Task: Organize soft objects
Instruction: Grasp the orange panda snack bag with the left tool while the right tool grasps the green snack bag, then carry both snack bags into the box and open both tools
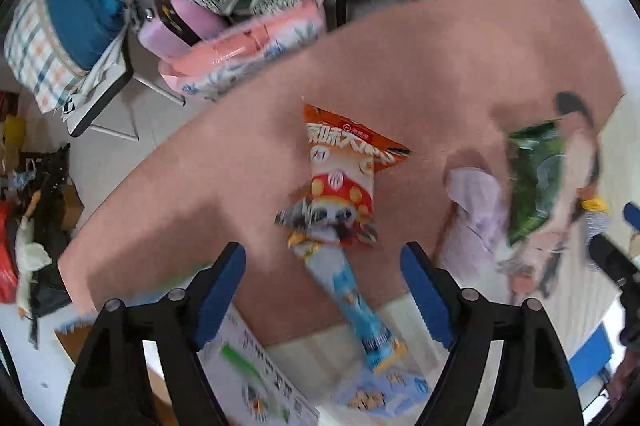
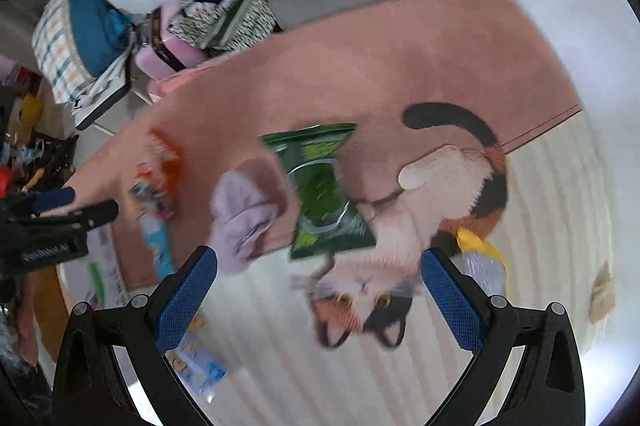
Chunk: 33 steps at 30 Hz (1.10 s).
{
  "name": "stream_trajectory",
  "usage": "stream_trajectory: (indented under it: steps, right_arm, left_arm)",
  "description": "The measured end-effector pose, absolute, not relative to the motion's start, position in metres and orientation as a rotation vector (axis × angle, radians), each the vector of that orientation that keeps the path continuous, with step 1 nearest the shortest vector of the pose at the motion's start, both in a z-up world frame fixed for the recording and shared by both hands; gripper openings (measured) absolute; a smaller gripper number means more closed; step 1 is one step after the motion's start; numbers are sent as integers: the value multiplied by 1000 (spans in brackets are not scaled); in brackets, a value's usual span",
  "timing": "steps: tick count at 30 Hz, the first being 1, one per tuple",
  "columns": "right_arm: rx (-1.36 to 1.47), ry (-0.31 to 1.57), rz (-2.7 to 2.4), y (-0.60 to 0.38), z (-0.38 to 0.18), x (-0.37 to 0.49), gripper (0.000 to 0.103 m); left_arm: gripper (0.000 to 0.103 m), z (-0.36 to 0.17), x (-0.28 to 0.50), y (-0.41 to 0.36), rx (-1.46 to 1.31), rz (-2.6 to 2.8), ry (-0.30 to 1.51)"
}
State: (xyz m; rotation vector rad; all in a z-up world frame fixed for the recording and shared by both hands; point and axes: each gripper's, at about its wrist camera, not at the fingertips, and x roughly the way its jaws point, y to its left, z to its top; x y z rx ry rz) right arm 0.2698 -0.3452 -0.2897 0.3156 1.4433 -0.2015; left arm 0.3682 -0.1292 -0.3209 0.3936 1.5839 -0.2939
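Left gripper (image 1: 323, 292) and right gripper (image 2: 319, 290) are both hovering with fingers apart (nothing held) over the pink rug (image 1: 420, 66), where the orange snack bag (image 1: 346, 182), green snack bag (image 2: 324, 192) and lilac cloth (image 2: 240, 218) are lying.

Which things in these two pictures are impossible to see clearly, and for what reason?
- Orange bag, left wrist view: print unreadable, motion blur.
- Blue packet, left wrist view: lower end smeared by blur.
- Green bag, right wrist view: label blurred.
- Lilac cloth, right wrist view: its kind unclear, blurred.
- Left gripper, right wrist view: cut off by the left edge.
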Motion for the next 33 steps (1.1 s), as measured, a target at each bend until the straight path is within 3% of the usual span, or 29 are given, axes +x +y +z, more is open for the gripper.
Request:
stream_trajectory:
  steps: [8, 9, 12, 13, 14, 16, 20, 26, 33]
  right_arm:
    - [298, 1575, -128, -345, -364, 305, 103]
    - [299, 1588, -120, -344, -372, 308, 100]
    - [323, 1632, -121, -344, -392, 312, 77]
    - [330, 1646, -125, -345, -396, 313, 58]
    - [334, 1655, -135, -346, -400, 311, 47]
    - [371, 1636, -137, -348, -399, 308, 42]
    - [385, 1615, -151, -349, -384, 299, 38]
    - [339, 1518, -114, -321, -319, 273, 38]
    - [283, 1415, 32, -230, -232, 236, 38]
  left_arm:
    - [77, -379, 392, -144, 391, -294, 1702]
    - [65, -382, 394, -144, 382, -295, 1712]
    - [39, -391, 399, -141, 342, -290, 1755]
    - [39, -391, 400, -140, 333, -289, 1752]
    - [37, -390, 401, -139, 324, -283, 1751]
    - [35, -387, 401, -136, 294, -273, 1751]
    - [31, -363, 397, -130, 251, -255, 1711]
    - [31, -286, 371, -105, 128, -295, 1600]
    - [31, -195, 315, -19, 26, -258, 1458]
